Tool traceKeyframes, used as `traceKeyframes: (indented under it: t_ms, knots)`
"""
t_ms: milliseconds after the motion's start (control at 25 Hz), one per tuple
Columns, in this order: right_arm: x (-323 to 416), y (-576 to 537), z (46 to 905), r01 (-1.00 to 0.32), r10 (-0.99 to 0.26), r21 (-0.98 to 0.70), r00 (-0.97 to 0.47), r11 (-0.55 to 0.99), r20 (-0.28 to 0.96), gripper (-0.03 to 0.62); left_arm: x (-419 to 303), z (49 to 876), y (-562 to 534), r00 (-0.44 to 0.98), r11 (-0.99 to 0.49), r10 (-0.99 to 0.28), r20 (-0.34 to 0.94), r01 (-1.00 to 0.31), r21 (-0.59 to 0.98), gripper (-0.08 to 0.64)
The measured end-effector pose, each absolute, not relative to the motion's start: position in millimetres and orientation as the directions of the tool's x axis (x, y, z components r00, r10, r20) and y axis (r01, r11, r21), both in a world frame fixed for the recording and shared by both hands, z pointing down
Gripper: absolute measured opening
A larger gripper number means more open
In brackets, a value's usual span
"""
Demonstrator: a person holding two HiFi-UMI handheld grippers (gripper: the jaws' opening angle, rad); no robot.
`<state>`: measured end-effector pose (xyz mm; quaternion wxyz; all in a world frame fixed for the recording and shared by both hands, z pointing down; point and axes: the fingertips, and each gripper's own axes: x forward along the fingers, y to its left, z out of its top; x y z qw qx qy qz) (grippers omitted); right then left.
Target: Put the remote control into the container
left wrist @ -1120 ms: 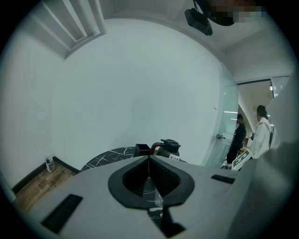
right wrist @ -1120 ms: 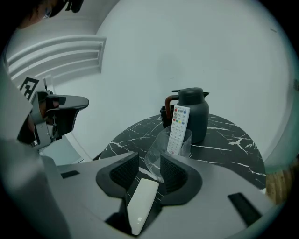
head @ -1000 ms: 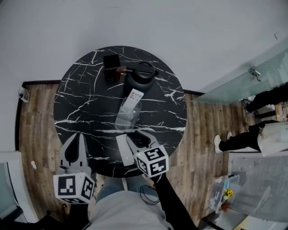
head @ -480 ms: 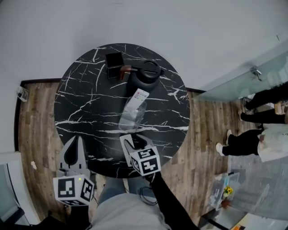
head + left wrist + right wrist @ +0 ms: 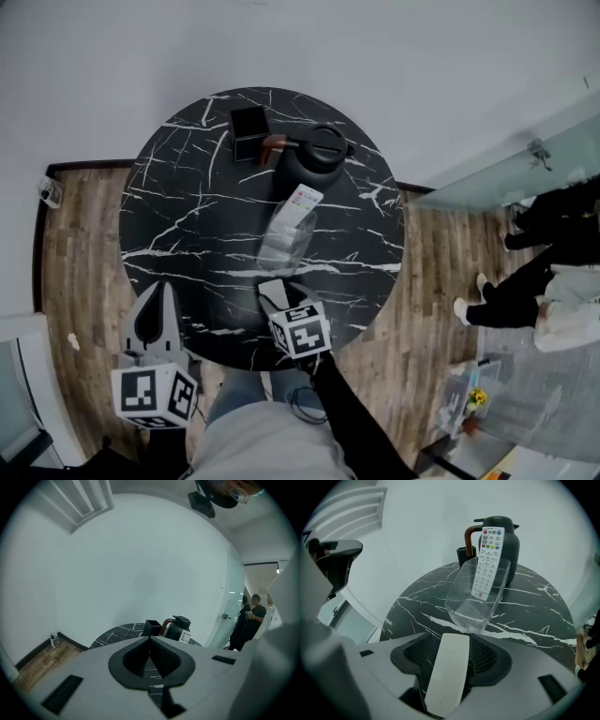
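Pickup looks like the step in hand. In the right gripper view your right gripper (image 5: 452,640) has just been opening its jaws. They stand wide either side of a plain white slab-shaped remote control (image 5: 447,672), pads seemingly clear of it. It apparently lies on the round black marble bench (image 5: 534,611), just short of the clear plastic container (image 5: 473,599), where a button-faced white remote (image 5: 487,562) leans. Next you close, lift and tip it in. The left gripper view shows your left gripper (image 5: 150,641) closed and empty. In the head view it hangs at the bench's near edge.
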<state>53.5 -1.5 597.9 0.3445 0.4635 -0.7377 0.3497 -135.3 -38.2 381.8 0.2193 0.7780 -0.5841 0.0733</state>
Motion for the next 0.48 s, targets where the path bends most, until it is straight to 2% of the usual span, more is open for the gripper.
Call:
traceKeyframes:
  t_ms: [240, 480]
  knots:
    - [51.7, 2.8, 618.9, -0.932, -0.394, -0.198, -0.312, 0.305, 0.864, 0.252, -141.8, 378.1, -39.9, 0.302, -0.220, -0.879, 0.369, -0.943, 0.249, 0.009]
    - [53.6, -2.1, 634.2, -0.939, -0.399, -0.163, -0.280, 0.302, 0.873, 0.268, -150.8, 381.1, -40.9, 0.293, -0.206, -0.880, 0.374, -0.944, 0.256, 0.009]
